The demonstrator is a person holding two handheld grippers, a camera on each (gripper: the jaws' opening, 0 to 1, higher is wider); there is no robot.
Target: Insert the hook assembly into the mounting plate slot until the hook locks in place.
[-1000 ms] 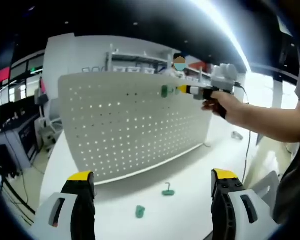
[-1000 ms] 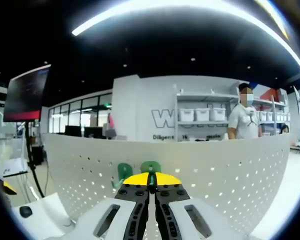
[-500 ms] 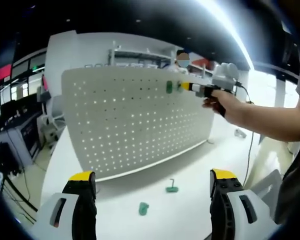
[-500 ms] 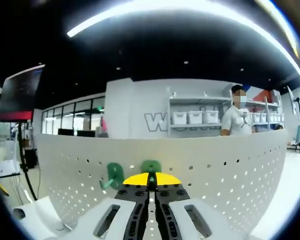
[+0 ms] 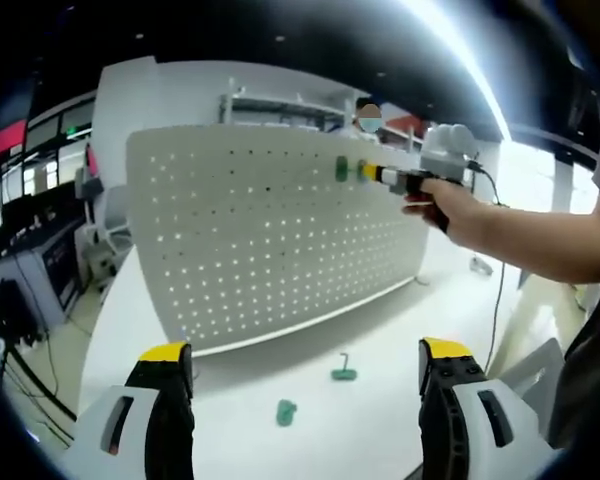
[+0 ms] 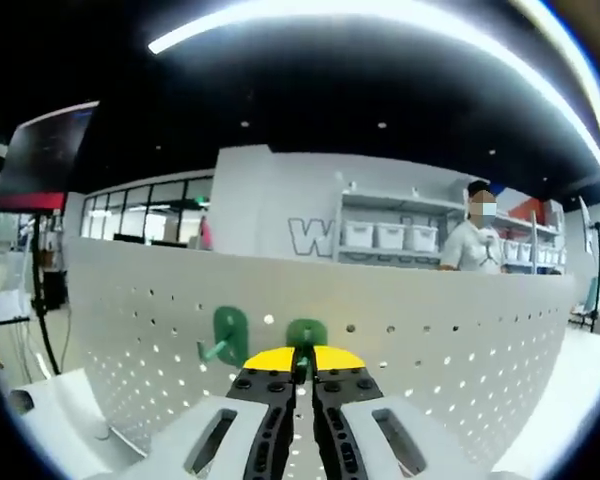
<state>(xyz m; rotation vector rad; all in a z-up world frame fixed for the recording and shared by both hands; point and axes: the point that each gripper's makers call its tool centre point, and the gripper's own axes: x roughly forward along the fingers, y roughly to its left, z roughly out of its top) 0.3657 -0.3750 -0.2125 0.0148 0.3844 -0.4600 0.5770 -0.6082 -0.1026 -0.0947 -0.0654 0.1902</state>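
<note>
Green hook (image 6: 305,334) — pinched (right gripper (image 6: 302,360)) — pegboard (image 6: 460,350).

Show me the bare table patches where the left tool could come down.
Free: the white table between the pegboard's lower edge and the open left tool, left of the two loose green hooks. Also the strip right of them, toward the person's arm. Crowded: the board's top edge, where the right tool holds a hook beside a mounted one.

Pegboard (image 5: 280,230) stands upright on the counter (image 5: 380,340), two loose hooks (image 5: 344,372) lying in front of it, one hook (image 6: 228,335) hung up near its top edge.
</note>
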